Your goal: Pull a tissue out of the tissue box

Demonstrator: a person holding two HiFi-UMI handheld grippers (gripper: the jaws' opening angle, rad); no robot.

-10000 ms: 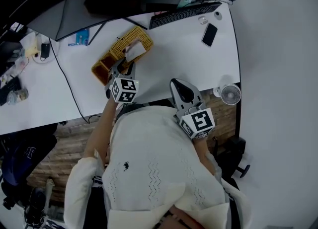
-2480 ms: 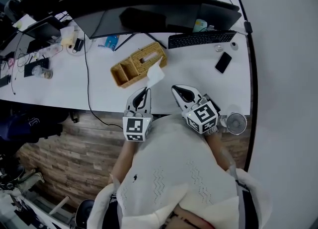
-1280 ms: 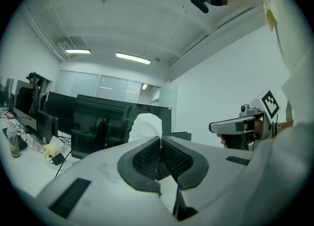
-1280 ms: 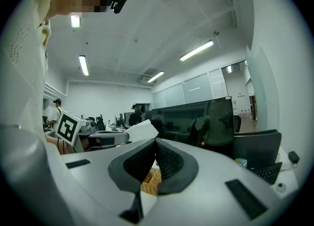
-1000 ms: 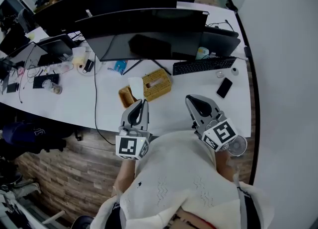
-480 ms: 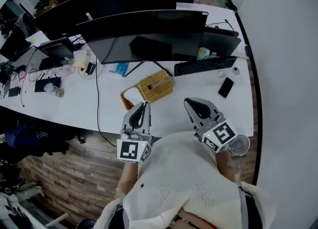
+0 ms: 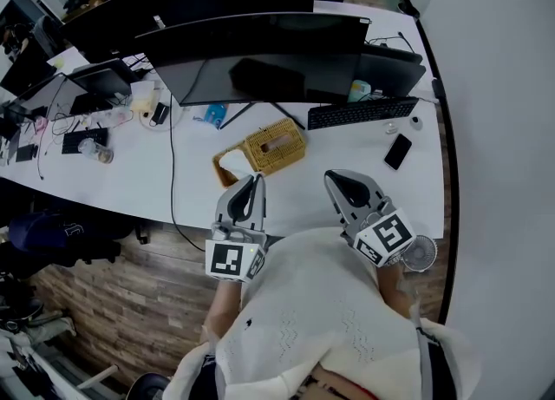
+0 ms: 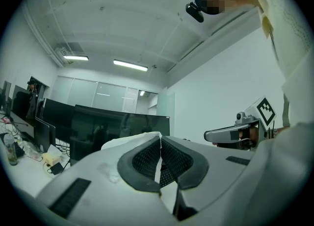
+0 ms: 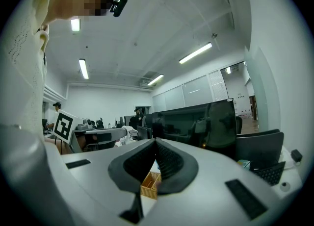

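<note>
Tissue (image 8: 131,139) pinched in left tongs (image 8: 160,140), pads closed on it, sheet draped over one pad. Held near the tabletop (image 7: 347,155) front edge, just short of the woven tissue box (image 7: 270,145) that sits before the monitors (image 7: 260,51). Right tongs (image 9: 155,142) closed, pads together, nothing between them.

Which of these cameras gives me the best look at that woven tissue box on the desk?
The head view: the whole tissue box sits in plain sight on the white desk, seen from above. The right gripper view catches only a small corner of it, peeking out behind its jaws. The left gripper view does not show it.
</note>
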